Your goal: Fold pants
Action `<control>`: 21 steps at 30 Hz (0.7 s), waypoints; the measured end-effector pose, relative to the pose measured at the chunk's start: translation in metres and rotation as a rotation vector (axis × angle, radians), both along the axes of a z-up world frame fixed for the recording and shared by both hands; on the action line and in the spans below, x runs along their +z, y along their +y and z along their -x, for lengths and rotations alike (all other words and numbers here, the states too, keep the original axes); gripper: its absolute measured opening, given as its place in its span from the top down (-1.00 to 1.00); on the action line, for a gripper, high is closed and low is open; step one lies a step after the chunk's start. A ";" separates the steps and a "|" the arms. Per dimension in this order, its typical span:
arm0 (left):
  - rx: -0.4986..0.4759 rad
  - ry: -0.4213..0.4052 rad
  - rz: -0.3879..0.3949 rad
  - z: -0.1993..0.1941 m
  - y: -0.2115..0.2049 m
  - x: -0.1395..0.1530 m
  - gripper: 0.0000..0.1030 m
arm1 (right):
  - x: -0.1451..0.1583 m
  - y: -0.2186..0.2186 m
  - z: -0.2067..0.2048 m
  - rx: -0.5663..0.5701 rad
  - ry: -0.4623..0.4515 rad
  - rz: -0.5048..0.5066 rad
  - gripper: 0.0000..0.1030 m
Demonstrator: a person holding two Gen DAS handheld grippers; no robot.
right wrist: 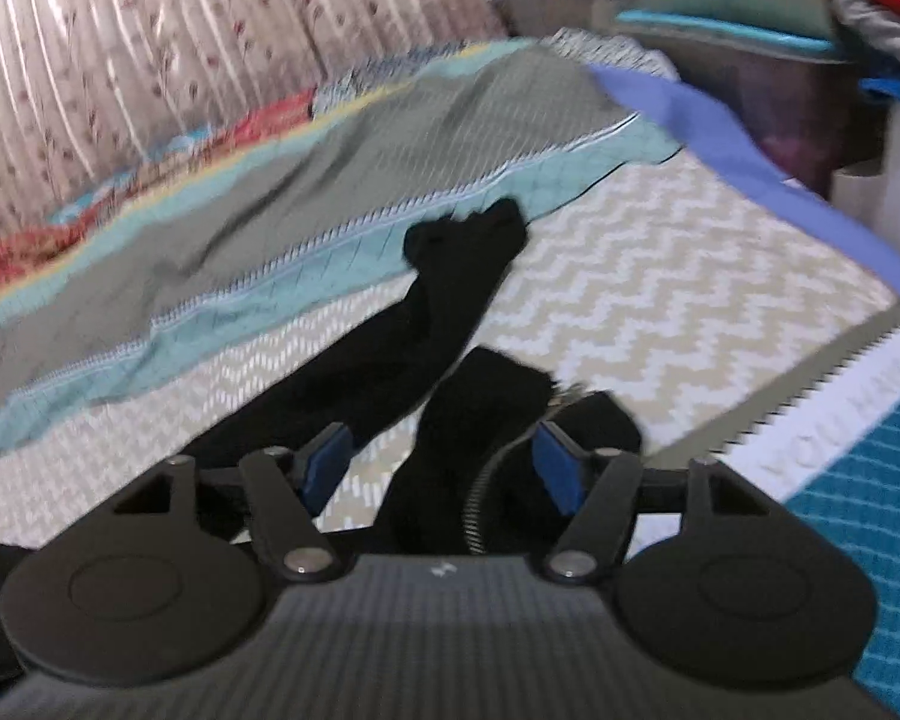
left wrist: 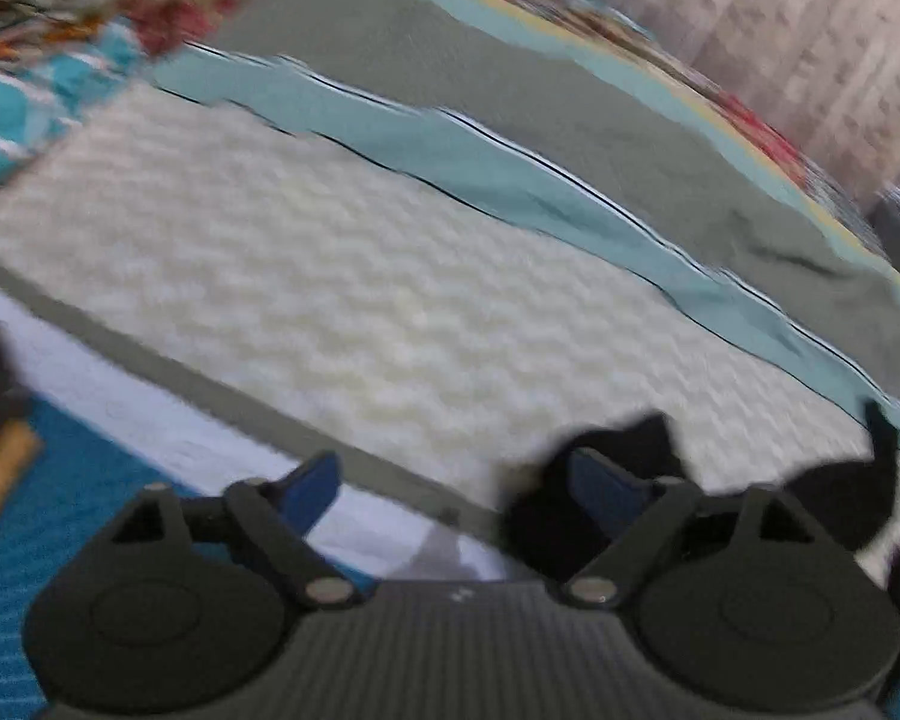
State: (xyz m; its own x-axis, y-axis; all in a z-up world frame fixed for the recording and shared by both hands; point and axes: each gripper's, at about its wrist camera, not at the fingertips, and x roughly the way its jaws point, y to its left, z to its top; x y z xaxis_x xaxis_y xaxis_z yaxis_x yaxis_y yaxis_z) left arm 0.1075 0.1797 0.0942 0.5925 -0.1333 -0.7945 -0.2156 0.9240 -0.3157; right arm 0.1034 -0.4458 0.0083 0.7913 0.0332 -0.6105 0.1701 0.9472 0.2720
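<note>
The black pants (right wrist: pixel 444 312) lie bunched on a white chevron mat (right wrist: pixel 660 276), one leg stretched toward the far grey-and-teal cover. A zipper (right wrist: pixel 480 492) shows near my right gripper (right wrist: pixel 444 468), which is open with black cloth between and under its blue pads (right wrist: pixel 561 474). In the left wrist view, my left gripper (left wrist: pixel 456 489) is open over the mat (left wrist: pixel 330 276); black pants fabric (left wrist: pixel 630 468) lies around its right blue pad (left wrist: pixel 600 489). The view is blurred.
A grey and teal quilted cover (left wrist: pixel 570 138) lies beyond the mat. A floral curtain (right wrist: pixel 150 48) hangs behind. Blue towel (right wrist: pixel 858 540) borders the mat's near edge. Stacked boxes and clothes (right wrist: pixel 810 30) stand at far right. A brown block (left wrist: pixel 0 474) sits at the left.
</note>
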 end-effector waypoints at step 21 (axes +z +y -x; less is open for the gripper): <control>0.174 -0.055 -0.186 -0.072 0.003 0.029 -0.27 | -0.010 -0.117 0.079 -0.445 -0.085 -0.111 0.24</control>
